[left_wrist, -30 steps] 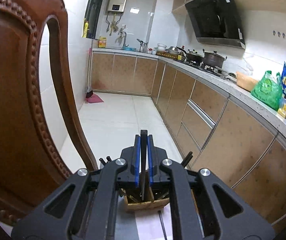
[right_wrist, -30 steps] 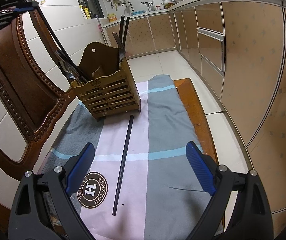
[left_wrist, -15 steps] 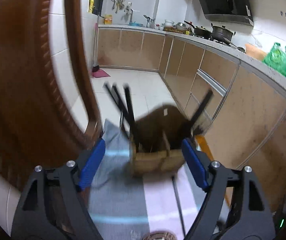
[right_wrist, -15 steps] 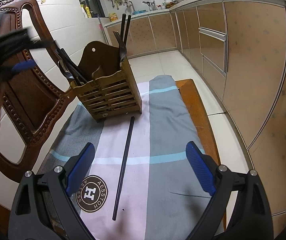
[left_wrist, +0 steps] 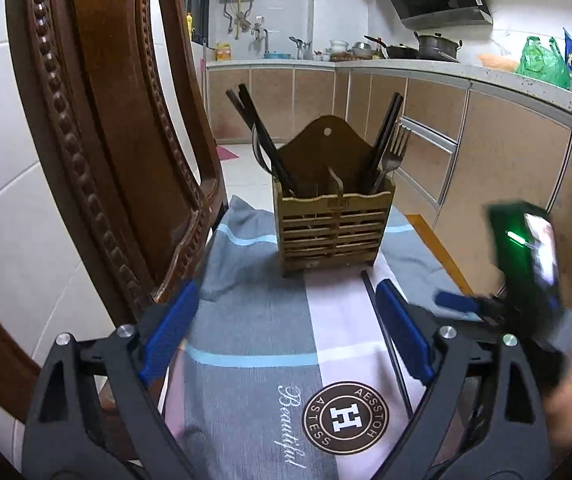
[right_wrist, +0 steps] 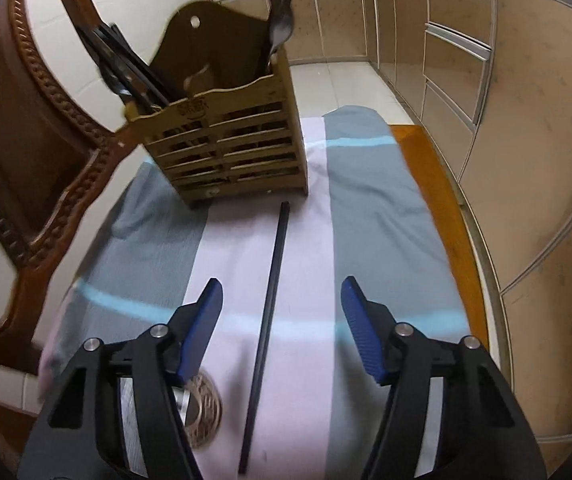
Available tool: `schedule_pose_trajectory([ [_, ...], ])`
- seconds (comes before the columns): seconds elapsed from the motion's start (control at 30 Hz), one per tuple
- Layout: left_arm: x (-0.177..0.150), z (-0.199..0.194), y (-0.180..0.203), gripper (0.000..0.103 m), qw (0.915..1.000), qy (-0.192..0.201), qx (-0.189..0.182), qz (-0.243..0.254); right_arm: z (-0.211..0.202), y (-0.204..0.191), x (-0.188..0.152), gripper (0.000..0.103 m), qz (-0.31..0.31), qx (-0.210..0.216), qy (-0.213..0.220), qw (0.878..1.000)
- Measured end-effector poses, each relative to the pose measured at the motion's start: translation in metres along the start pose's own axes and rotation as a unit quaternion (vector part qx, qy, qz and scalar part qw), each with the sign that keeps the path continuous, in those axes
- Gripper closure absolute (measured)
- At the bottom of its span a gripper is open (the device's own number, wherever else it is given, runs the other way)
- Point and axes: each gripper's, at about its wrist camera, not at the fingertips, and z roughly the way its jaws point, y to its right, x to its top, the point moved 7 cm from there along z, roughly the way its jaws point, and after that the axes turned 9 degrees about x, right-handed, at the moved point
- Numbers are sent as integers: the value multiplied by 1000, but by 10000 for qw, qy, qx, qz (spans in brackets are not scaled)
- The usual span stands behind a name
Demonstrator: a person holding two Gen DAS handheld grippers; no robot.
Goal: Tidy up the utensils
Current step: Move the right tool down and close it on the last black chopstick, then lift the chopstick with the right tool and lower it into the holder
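Right tongs (right_wrist: pixel 281 332) closing astride lone black chopstick (right_wrist: pixel 268 312) without pinching; left tongs (left_wrist: pixel 282 328) spreading wide, empty, facing wooden utensil holder (left_wrist: pixel 332 228).

Each tool has black triangular-framed arms with silver screws and ribbed blue pads: the left tool (left_wrist: pixel 286 332), the right tool (right_wrist: pixel 282 320), whose housing shows a green light.

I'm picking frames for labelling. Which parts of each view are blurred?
Left wrist view: the right hand-held gripper is smeared at right, while the wooden holder is sharp. Right wrist view: the holder and chair are softly smeared; the black chopstick stays readable.
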Motion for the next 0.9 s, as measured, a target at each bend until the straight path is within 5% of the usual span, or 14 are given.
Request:
schedule_pose_trajectory([
  [0.3,15,-3,-17,14,9994,190,-146,-250,97,-4,38,75,-252,-722,-729,9944],
  [0.47,16,-1,-20,14,9995,168,-120,-226,105,-8,41,96,-248,-658,-769,9946],
  [0.6,17,1,-23,14,9994,134,-120,-279,78,-14,38,96,-347,-539,-544,9965],
  [0.9,13,9,-24,14,9986,-87,-262,-451,-72,-29,27,96,-522,114,497,9973],
])
